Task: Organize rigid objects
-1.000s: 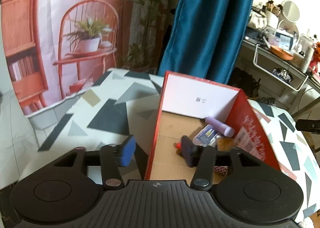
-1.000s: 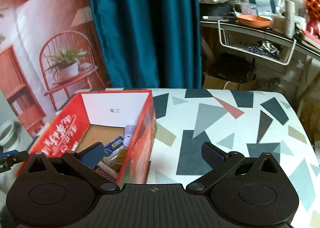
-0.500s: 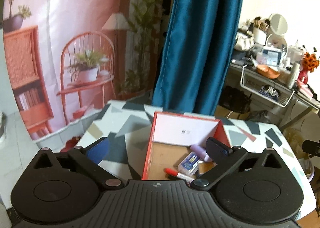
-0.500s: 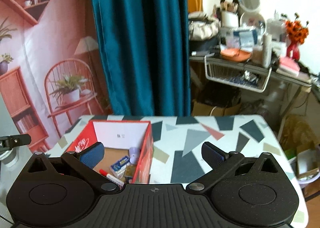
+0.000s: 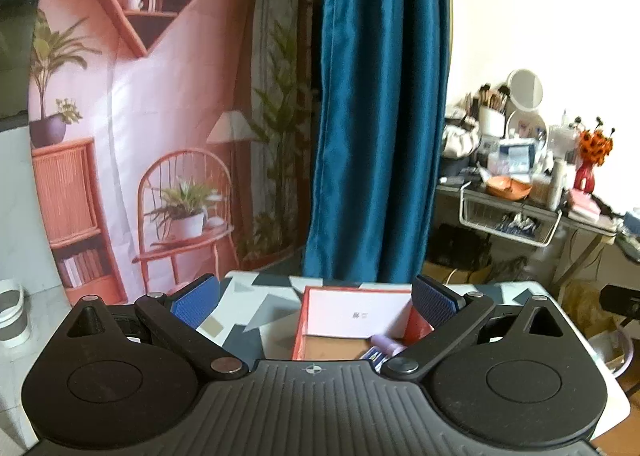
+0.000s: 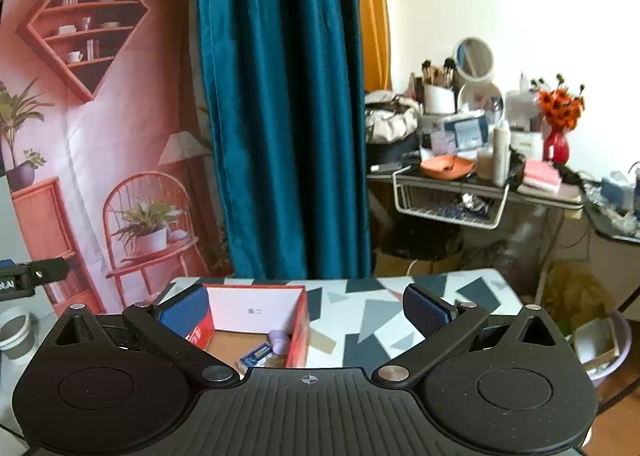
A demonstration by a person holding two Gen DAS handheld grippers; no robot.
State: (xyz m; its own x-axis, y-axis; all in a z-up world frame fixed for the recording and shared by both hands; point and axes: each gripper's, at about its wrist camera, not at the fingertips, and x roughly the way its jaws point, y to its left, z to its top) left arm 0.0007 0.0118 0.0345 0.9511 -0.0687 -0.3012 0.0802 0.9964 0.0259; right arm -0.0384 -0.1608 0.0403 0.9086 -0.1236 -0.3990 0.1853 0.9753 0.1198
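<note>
A red cardboard box with a white inner wall stands on the patterned table. It also shows in the right wrist view. Inside lie a lilac tube and a small blue packet. My left gripper is open and empty, held high and back from the box. My right gripper is open and empty, also high above the table, to the right of the box.
A teal curtain and a printed pink backdrop hang behind the table. A cluttered side table with a wire basket stands at the right. A lilac bin sits on the floor beside the table's right edge.
Both grippers have pulled up and back from the box, which now looks small and low. The left gripper's fingers opened wide. A red marker seen in the box is now hidden.
</note>
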